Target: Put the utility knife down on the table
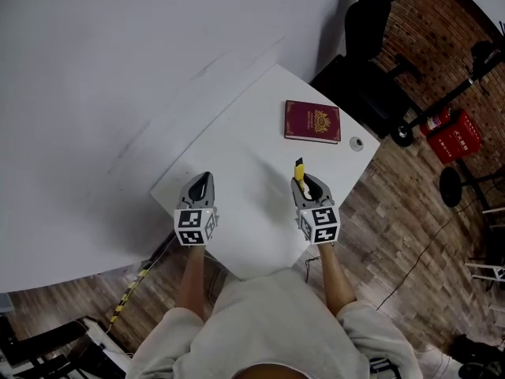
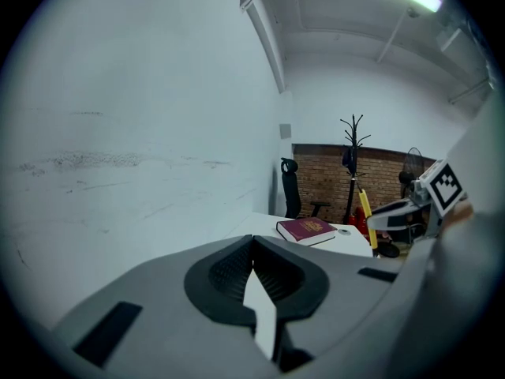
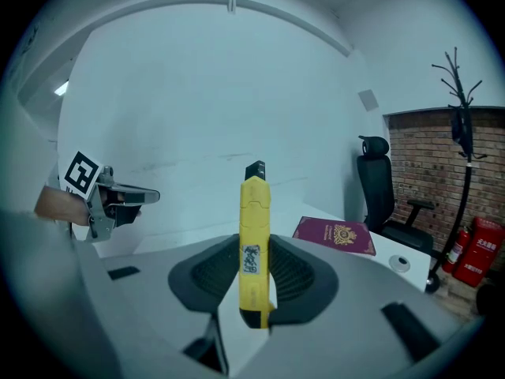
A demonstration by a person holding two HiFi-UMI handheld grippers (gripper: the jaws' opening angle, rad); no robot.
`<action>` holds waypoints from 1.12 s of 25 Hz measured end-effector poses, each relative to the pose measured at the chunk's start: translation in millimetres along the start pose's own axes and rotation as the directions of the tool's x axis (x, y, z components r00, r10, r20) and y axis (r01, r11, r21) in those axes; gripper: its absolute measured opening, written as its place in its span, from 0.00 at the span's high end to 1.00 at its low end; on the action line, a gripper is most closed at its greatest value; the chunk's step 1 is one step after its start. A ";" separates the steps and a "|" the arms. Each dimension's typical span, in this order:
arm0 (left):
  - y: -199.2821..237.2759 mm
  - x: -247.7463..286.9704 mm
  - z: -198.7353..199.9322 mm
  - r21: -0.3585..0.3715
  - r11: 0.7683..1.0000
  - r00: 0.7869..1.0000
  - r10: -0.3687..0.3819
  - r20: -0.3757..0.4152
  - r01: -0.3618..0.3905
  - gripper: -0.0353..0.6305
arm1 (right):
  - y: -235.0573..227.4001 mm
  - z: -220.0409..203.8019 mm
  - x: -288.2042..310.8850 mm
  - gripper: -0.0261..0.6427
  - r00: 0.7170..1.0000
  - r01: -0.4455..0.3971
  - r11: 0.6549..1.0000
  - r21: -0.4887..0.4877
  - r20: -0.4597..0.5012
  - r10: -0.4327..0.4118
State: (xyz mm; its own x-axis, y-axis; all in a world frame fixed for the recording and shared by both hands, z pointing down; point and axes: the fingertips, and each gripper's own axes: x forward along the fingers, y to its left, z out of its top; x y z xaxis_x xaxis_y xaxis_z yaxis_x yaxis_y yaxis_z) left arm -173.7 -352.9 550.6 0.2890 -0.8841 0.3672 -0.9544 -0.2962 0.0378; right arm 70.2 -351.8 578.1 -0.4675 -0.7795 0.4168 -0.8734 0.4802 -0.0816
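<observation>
The utility knife [image 3: 254,247] is yellow with a black tip and stands upright between the jaws of my right gripper [image 3: 254,240], which is shut on its lower body. From the head view, the knife [image 1: 299,169] pokes out ahead of the right gripper [image 1: 304,183], above the right part of the white table [image 1: 237,164]. My left gripper [image 1: 203,181] hovers over the table's left part with its jaws shut and nothing in them; the left gripper view shows its tips [image 2: 252,242] meeting. The left gripper [image 3: 126,197] also appears at the left in the right gripper view.
A maroon booklet [image 1: 312,121] lies flat at the table's far side, with a small round disc [image 1: 357,143] beside it near the right edge. A black office chair [image 1: 369,22] and red extinguishers [image 1: 454,135] stand beyond the table. A white wall borders the left.
</observation>
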 end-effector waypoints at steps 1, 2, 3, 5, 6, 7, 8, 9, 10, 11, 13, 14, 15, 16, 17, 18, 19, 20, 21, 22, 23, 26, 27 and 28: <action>0.1 2.3 -1.5 -0.002 1.000 1.000 -0.003 -0.003 0.003 0.94 | -0.5 -1.7 1.4 0.80 1.000 0.001 1.000 0.000 -0.005 -0.001; 0.5 4.8 -3.0 -0.003 1.000 1.000 -0.006 -0.006 0.006 0.94 | -1.0 -3.3 3.1 0.80 1.000 0.001 1.000 0.000 -0.010 -0.001; 0.8 7.1 -4.8 -0.004 1.000 1.000 -0.007 -0.010 0.007 0.94 | -1.4 -5.0 4.8 0.80 1.000 0.001 1.000 0.000 -0.015 -0.001; 1.2 10.2 -9.0 -0.008 1.000 1.000 -0.010 -0.018 0.010 0.94 | -2.0 -8.9 7.5 0.80 1.000 0.001 1.000 0.001 -0.026 -0.001; 1.4 11.4 -11.3 -0.011 1.000 1.000 -0.011 -0.022 0.011 0.94 | -2.1 -11.1 8.7 0.80 0.999 0.001 1.000 0.002 -0.032 -0.001; 1.6 12.8 -13.7 -0.013 1.000 1.000 -0.012 -0.027 0.012 0.94 | -2.3 -13.3 10.1 0.80 0.999 0.000 1.000 0.004 -0.038 0.000; 1.9 14.6 -16.0 -0.016 1.000 0.999 -0.013 -0.031 0.012 0.94 | -2.7 -15.6 11.9 0.80 0.999 -0.001 1.000 0.005 -0.043 0.002; 2.2 16.7 -18.3 -0.018 1.000 0.999 -0.013 -0.036 0.012 0.94 | -3.3 -18.1 14.0 0.80 0.999 -0.003 1.000 0.007 -0.049 0.003; 2.4 18.8 -20.5 -0.021 1.000 0.999 -0.012 -0.040 0.012 0.94 | -4.2 -20.8 16.2 0.80 0.998 -0.005 1.000 0.008 -0.055 0.005; 2.7 20.6 -22.7 -0.025 1.000 0.999 -0.012 -0.045 0.011 0.94 | -4.9 -23.6 18.2 0.80 0.998 -0.006 1.000 0.009 -0.061 0.007; 3.6 22.8 -26.7 -0.030 1.000 0.998 -0.011 -0.054 0.009 0.94 | -4.8 -28.5 21.5 0.80 0.997 -0.011 1.000 0.012 -0.074 0.011; 4.2 23.6 -28.4 -0.033 0.999 0.998 -0.010 -0.058 0.008 0.94 | -4.5 -30.4 22.9 0.80 0.997 -0.012 1.000 0.013 -0.079 0.013; 4.8 24.5 -30.1 -0.036 0.999 0.998 -0.010 -0.062 0.008 0.94 | -4.7 -32.4 24.5 0.80 0.996 -0.013 1.000 0.013 -0.084 0.014; 5.3 25.8 -32.0 -0.039 0.999 0.998 -0.009 -0.067 0.007 0.94 | -4.9 -34.4 26.2 0.80 0.996 -0.014 1.000 0.012 -0.089 0.015; 5.9 27.3 -34.1 -0.042 0.999 0.997 -0.009 -0.072 0.006 0.94 | -4.9 -36.3 28.0 0.80 0.995 -0.017 1.000 0.013 -0.095 0.018; 6.5 28.9 -36.6 -0.044 0.999 0.997 -0.009 -0.076 0.006 0.94 | -4.5 -38.3 30.0 0.80 0.995 -0.020 1.000 0.015 -0.101 0.022; 7.3 30.2 -39.4 -0.047 0.999 0.997 -0.009 -0.081 0.005 0.94 | -3.9 -40.6 31.9 0.80 0.994 -0.024 1.000 0.017 -0.108 0.026; 8.1 31.0 -42.3 -0.051 0.999 0.996 -0.009 -0.086 0.005 0.94 | -3.1 -43.0 33.6 0.80 0.993 -0.028 0.999 0.019 -0.115 0.030; 8.8 31.4 -45.0 -0.055 0.998 0.996 -0.009 -0.091 0.004 0.94 | -2.3 -45.3 34.9 0.80 0.992 -0.030 0.999 0.019 -0.122 0.032; 9.5 31.3 -47.5 -0.058 0.998 0.995 -0.008 -0.096 0.003 0.94 | -1.9 -47.5 36.0 0.80 0.991 -0.031 0.999 0.018 -0.127 0.033; 10.2 31.1 -49.9 -0.062 0.998 0.995 -0.008 -0.101 0.002 0.94 | -1.8 -49.6 36.9 0.80 0.991 -0.030 0.999 0.018 -0.131 0.032; 11.9 31.3 -58.2 -0.071 0.997 0.993 -0.008 -0.119 0.000 0.94 | -0.1 -56.3 40.9 0.80 0.989 -0.033 0.999 0.022 -0.146 0.036; 12.3 32.5 -62.0 -0.074 0.997 0.992 -0.009 -0.125 0.000 0.94 | 0.5 -59.3 43.0 0.80 0.988 -0.036 0.999 0.023 -0.152 0.039; 12.7 34.5 -66.2 -0.077 0.997 0.991 -0.009 -0.130 -0.001 0.94 | 0.6 -62.7 45.8 0.80 0.987 -0.039 0.999 0.024 -0.158 0.043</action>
State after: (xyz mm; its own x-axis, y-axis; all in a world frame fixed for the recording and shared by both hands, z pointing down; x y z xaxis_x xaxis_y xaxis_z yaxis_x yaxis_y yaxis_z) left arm -180.8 -363.3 625.3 0.2857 -0.8266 0.4850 -0.9575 -0.2668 0.1093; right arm 56.8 -362.0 653.9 -0.4771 -0.6849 0.5507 -0.8573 0.5006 -0.1200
